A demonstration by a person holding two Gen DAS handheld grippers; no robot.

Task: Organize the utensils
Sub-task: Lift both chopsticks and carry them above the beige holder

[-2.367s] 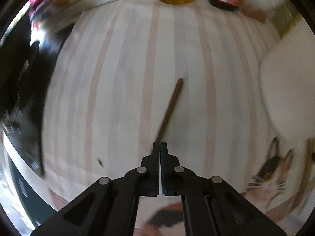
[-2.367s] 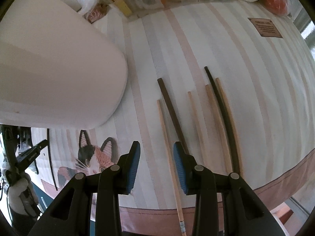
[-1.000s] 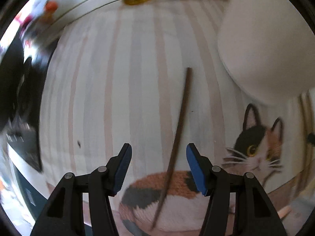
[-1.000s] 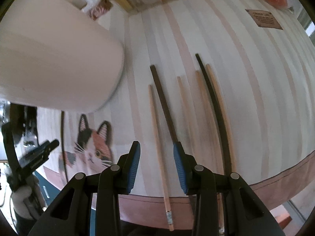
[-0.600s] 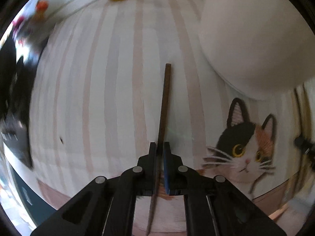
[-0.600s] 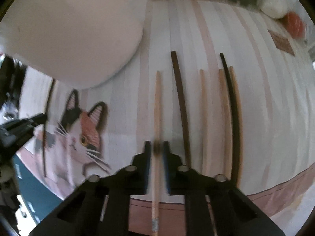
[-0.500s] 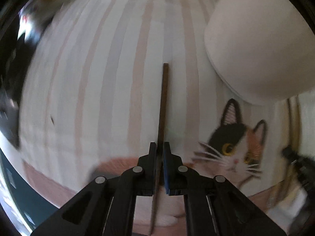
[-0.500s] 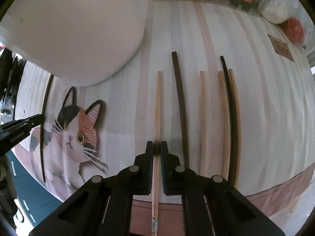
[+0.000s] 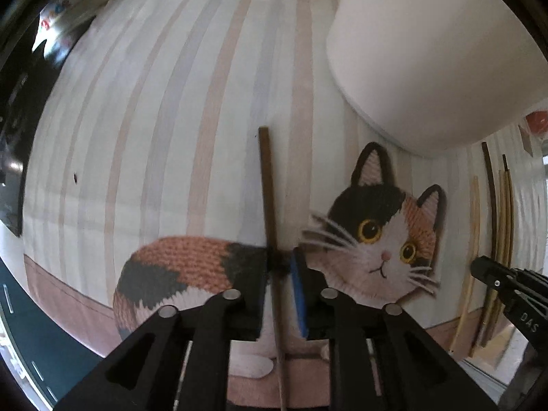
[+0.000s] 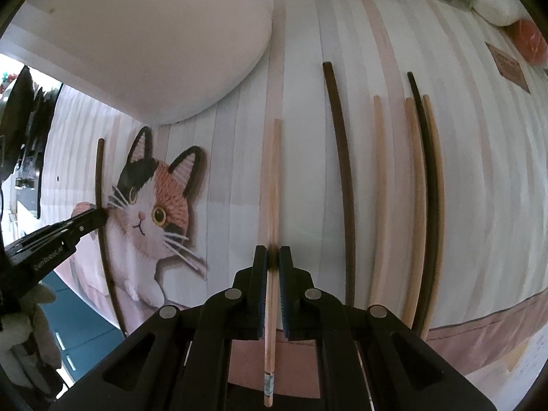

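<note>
- Left gripper (image 9: pixel 279 267), bottom centre of the left wrist view, has just been opening: the dark chopstick (image 9: pixel 268 191) lies between its jaws with a gap on the right side, so the jaws are slightly apart and not pinching
- Right gripper (image 10: pixel 273 260), bottom centre of its view, is closed on a light wooden chopstick (image 10: pixel 271 185)
- Five more chopsticks (image 10: pixel 394 188) lie in a row right of it on the striped cloth (image 10: pixel 308 137)
- A white container (image 10: pixel 154 41) fills the upper left, above a cat picture (image 10: pixel 154 205)
</note>
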